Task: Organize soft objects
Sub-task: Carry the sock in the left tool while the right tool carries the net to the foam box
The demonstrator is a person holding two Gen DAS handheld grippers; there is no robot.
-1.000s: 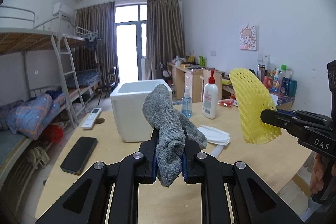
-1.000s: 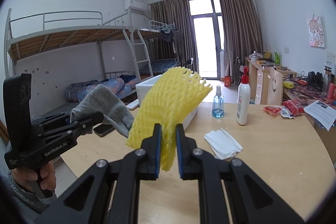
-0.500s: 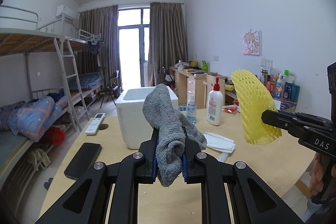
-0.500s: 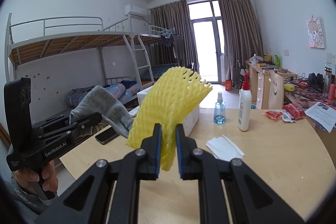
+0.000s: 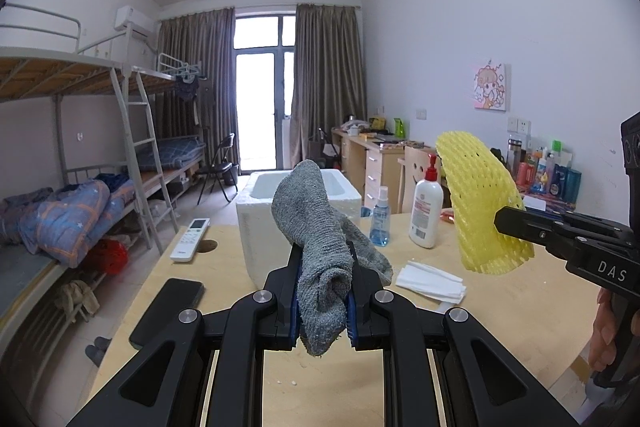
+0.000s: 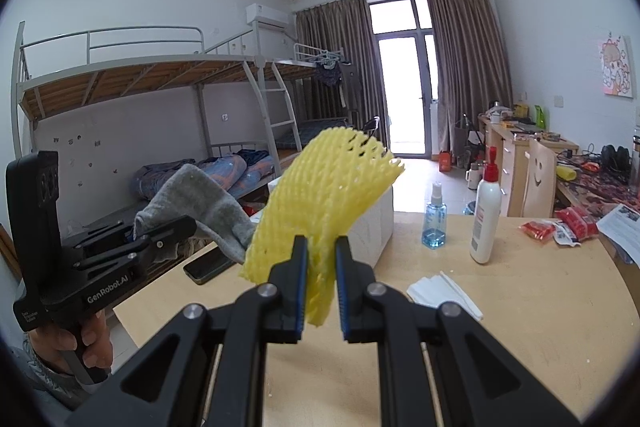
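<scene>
**Both loads raised, box dead ahead of the left**

Since the earlier frames both views have tilted up, so more ceiling and less bench (image 5: 224, 267) shows. The left hand-held gripper (image 5: 322, 301) is clamped on the sock (image 5: 316, 231), the right hand-held gripper (image 6: 321, 281) on the net (image 6: 328, 187); both hang in the air above the bench's near edge. The box (image 5: 260, 223) stands just beyond the sock, straight along the left gripper's fingers, open top up. From the right gripper it lies ahead and slightly left, behind the net. The left looks nearer, so its sock likely drops first.
</scene>
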